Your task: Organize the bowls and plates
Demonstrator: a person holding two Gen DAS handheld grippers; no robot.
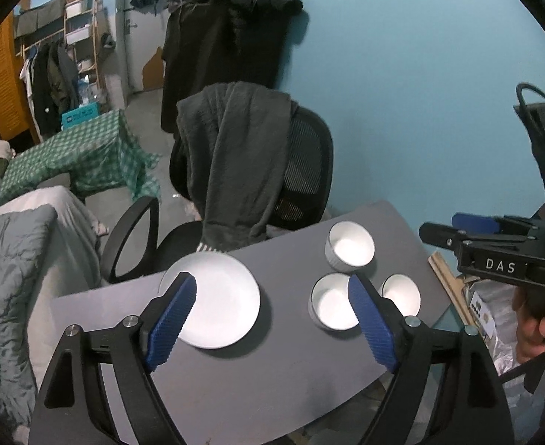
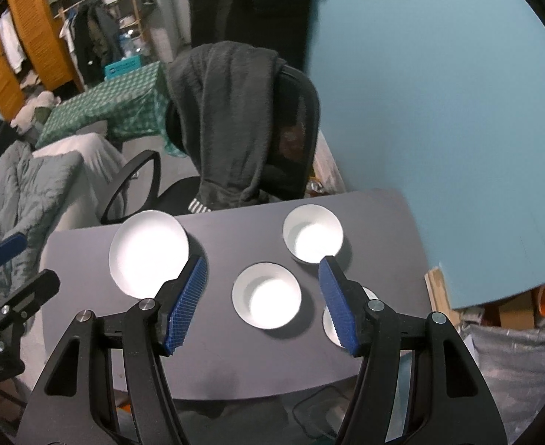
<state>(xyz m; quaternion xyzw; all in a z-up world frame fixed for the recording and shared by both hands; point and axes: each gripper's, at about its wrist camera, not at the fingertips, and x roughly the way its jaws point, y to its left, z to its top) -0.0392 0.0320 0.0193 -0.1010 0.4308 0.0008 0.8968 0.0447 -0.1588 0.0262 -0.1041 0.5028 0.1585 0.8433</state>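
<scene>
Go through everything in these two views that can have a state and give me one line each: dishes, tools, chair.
Round white ceramic plate: flat on the grey table, empty.
Ribbed white bowl, far: upright, empty.
White bowl, middle: upright, empty.
White bowl, right edge: upright, empty, partly hidden.
Left tool: open, holding nothing.
Right tool: open, holding nothing.
Black mesh office chair: draped with dark cloth.

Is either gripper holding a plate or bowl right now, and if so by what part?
Nothing is held. The left gripper and right gripper are both open above the table, with nothing between their fingers.
</scene>
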